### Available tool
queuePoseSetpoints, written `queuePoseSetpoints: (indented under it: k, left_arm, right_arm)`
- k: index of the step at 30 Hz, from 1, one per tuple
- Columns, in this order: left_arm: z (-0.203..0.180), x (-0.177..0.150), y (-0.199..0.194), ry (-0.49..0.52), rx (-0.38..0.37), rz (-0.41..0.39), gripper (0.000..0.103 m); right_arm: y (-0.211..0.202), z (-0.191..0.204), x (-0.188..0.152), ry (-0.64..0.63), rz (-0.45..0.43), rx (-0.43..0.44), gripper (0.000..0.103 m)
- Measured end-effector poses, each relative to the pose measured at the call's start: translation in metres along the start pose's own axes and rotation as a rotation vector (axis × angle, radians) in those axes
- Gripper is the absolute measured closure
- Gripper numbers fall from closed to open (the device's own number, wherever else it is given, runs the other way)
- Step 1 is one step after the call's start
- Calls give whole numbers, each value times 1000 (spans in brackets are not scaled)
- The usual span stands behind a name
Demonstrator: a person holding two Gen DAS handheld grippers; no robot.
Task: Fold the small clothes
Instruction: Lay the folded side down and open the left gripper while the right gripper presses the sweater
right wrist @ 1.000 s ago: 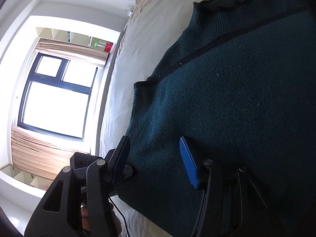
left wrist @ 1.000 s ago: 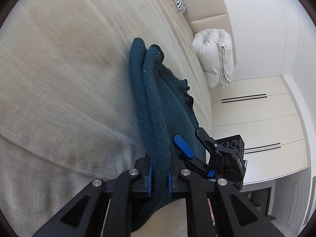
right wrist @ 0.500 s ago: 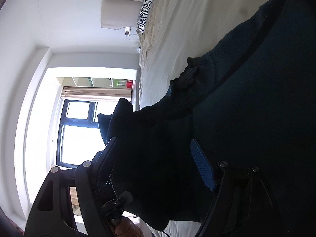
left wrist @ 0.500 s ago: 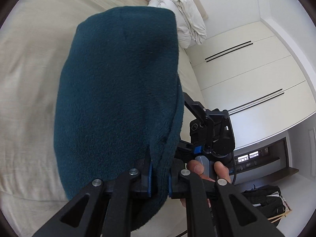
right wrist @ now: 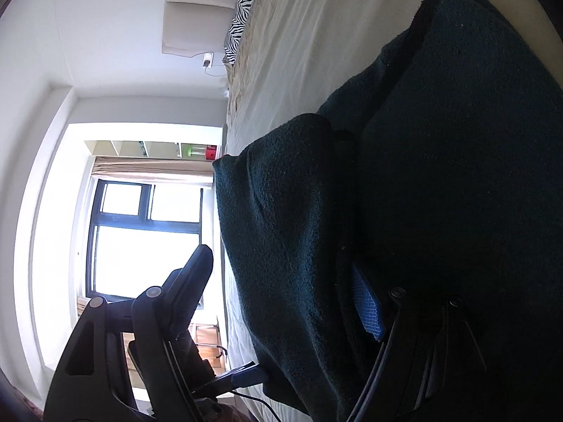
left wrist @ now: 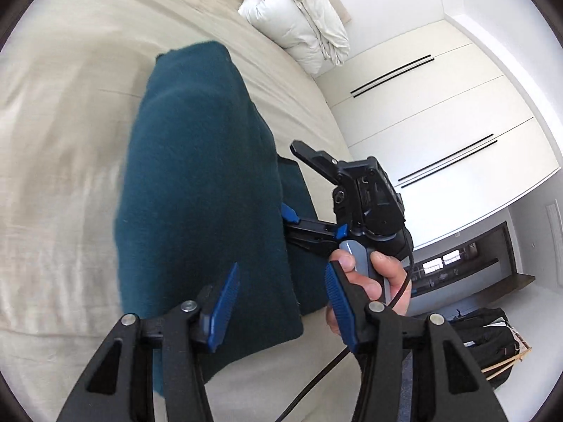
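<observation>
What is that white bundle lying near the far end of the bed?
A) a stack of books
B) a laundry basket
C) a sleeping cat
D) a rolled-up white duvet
D: a puffy white duvet lies bundled on the beige bed, beyond the dark teal sweater.

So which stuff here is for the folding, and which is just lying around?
For the folding:
- the dark teal sweater on the bed
- the left gripper, jaws opening, sweater between them but no longer pinched
- the right gripper, open beside the sweater

Just lying around:
- the rolled white duvet
- the zebra pillow
- the wardrobe
</observation>
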State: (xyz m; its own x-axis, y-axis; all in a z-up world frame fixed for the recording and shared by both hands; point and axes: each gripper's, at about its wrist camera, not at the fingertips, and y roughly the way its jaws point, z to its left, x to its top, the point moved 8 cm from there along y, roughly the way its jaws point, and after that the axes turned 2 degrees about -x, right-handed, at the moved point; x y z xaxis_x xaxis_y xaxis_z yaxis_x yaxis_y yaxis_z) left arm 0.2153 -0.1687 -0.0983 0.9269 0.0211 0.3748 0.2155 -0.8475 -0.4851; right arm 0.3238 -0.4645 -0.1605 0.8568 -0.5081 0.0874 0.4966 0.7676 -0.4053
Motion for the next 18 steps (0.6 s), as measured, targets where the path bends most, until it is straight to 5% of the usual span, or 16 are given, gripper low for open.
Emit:
queuePoseSetpoints:
  k: [3,10,18]
  left_arm:
    - [19,5,-6,-29,9,-1,50]
    - [11,-1,2,-17,12,4,50]
    - [-4,9,16,20,31,3,49]
  right_arm:
    - [6,1,3,-45,3,-96,40]
    - [9,-20,11,-62,18,-253,89]
    - [-31,2,39,-212,-22,-436,91]
